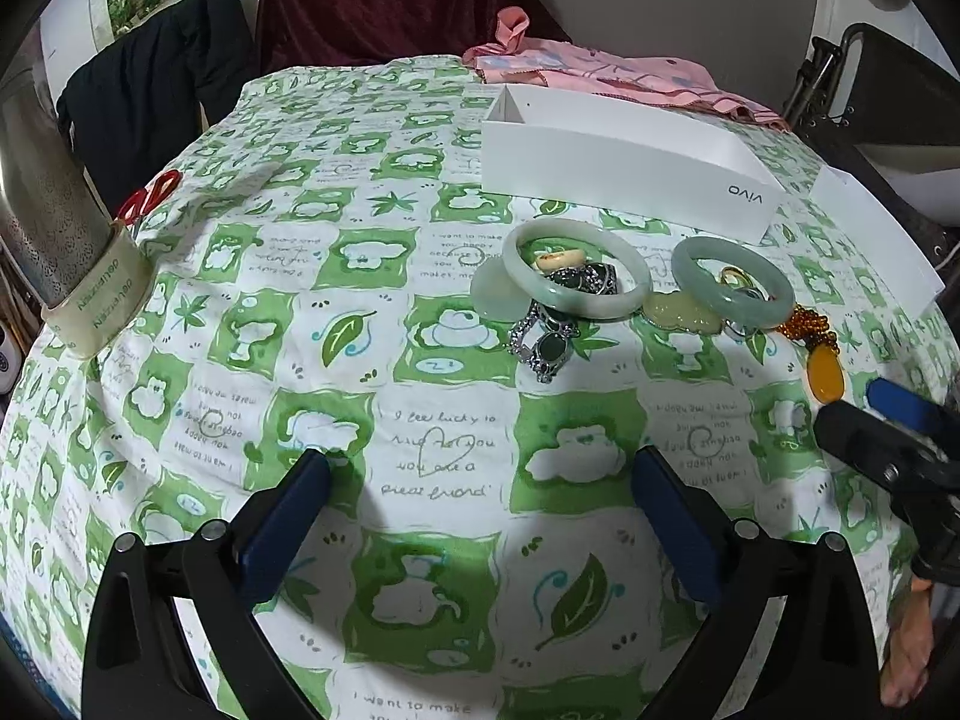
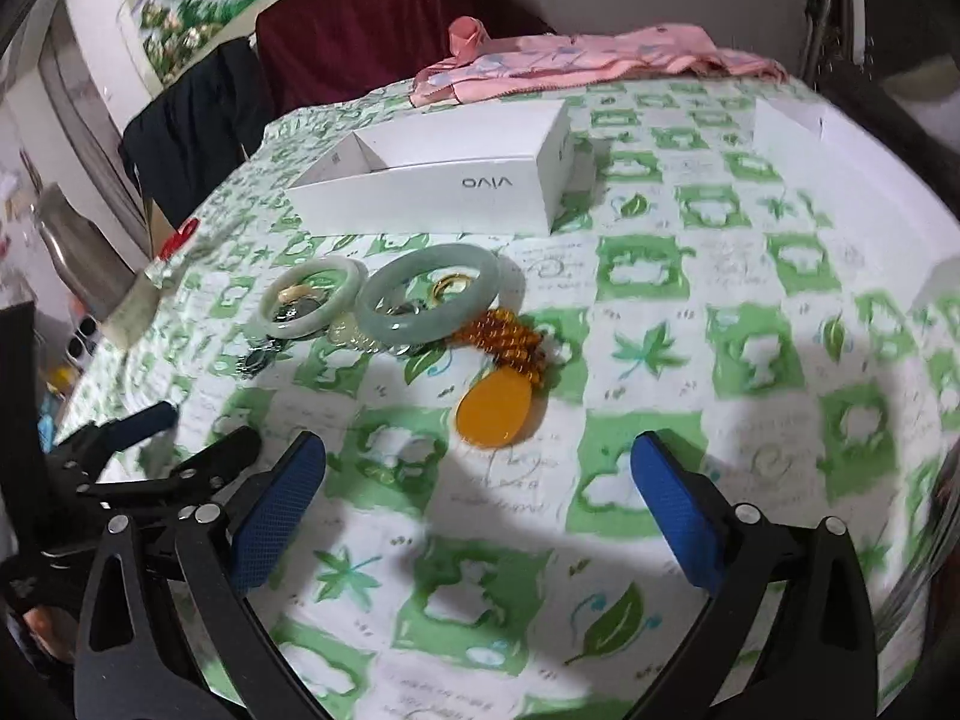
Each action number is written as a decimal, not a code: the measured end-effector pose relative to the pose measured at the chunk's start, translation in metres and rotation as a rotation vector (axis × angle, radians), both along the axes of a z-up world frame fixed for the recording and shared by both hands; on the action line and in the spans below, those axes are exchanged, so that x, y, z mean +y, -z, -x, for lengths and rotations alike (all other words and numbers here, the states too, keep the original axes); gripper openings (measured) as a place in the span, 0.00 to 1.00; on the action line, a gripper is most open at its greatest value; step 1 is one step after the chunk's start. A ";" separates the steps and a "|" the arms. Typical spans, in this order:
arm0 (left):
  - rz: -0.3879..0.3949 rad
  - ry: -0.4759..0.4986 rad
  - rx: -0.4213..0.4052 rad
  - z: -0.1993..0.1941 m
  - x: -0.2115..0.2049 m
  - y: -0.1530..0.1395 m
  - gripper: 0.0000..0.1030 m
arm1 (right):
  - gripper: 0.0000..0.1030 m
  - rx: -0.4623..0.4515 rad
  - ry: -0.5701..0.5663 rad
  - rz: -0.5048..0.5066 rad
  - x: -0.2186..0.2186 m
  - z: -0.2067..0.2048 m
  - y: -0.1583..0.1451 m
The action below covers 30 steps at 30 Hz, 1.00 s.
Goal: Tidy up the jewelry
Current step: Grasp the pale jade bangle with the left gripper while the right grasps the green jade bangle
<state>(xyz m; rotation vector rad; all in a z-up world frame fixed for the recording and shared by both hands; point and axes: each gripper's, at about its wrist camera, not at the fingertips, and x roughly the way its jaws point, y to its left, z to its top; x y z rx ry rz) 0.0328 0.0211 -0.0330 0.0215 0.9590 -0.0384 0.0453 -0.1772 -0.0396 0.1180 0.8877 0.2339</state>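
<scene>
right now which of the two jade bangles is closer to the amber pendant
The greener bangle, the one with a gold ring inside it. It lies beside the amber pendant's bead strand; the paler bangle sits farther away, on its other side.

Bright overhead light, soft shadows on the tablecloth (image 1: 420,300); fisheye-bent edges, right wrist view motion-blurred.

The tablecloth (image 1: 420,360) is a green-and-white check with leaves and script. Two pale green bangles (image 1: 576,267) (image 1: 732,282) lie by an amber-orange pendant (image 2: 493,414) on brown-orange beads (image 2: 510,336). The box (image 1: 624,165) is white; the far-edge cloth (image 1: 600,72) is pink.
</scene>
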 end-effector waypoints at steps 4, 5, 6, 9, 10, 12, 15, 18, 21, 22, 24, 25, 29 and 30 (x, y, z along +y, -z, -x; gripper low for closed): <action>-0.008 0.051 0.046 -0.027 0.000 -0.004 0.96 | 0.95 0.019 -0.049 0.098 0.010 -0.012 0.003; -0.007 0.049 0.043 -0.034 0.001 -0.006 0.95 | 0.95 0.022 -0.073 0.141 0.013 -0.017 0.004; 0.001 0.052 0.033 -0.043 0.000 -0.008 0.95 | 0.95 0.025 -0.085 0.168 0.015 -0.021 0.004; 0.023 0.106 0.014 -0.061 -0.007 -0.012 0.95 | 0.94 0.012 -0.092 0.149 0.011 -0.030 -0.001; 0.013 0.132 0.003 -0.066 -0.012 -0.012 0.95 | 0.94 0.001 -0.102 0.148 0.012 -0.032 -0.003; -0.025 0.174 -0.015 -0.073 -0.022 -0.011 0.93 | 0.94 -0.031 -0.102 0.166 0.014 -0.035 -0.008; -0.045 0.219 -0.035 -0.081 -0.033 -0.008 0.90 | 0.94 -0.074 -0.094 0.171 0.014 -0.038 -0.010; -0.002 0.252 -0.031 -0.087 -0.033 -0.007 0.81 | 0.94 -0.071 -0.095 0.139 0.010 -0.042 -0.008; 0.066 0.277 -0.023 -0.088 -0.029 -0.007 0.67 | 0.94 -0.087 -0.085 0.106 0.005 -0.041 -0.010; 0.069 0.270 -0.029 -0.087 -0.027 -0.007 0.67 | 0.94 -0.091 -0.083 0.096 0.003 -0.041 -0.011; 0.080 0.260 -0.039 -0.084 -0.024 -0.009 0.67 | 0.94 -0.099 -0.086 0.092 0.004 -0.040 -0.012; 0.097 0.251 -0.051 -0.082 -0.020 -0.012 0.67 | 0.94 -0.101 -0.090 0.094 0.006 -0.041 -0.012; 0.157 0.202 -0.084 -0.078 -0.002 -0.022 0.67 | 0.94 -0.116 -0.125 0.141 0.020 -0.044 -0.014; 0.171 0.182 -0.093 -0.079 0.004 -0.024 0.67 | 0.94 -0.119 -0.137 0.156 0.026 -0.046 -0.015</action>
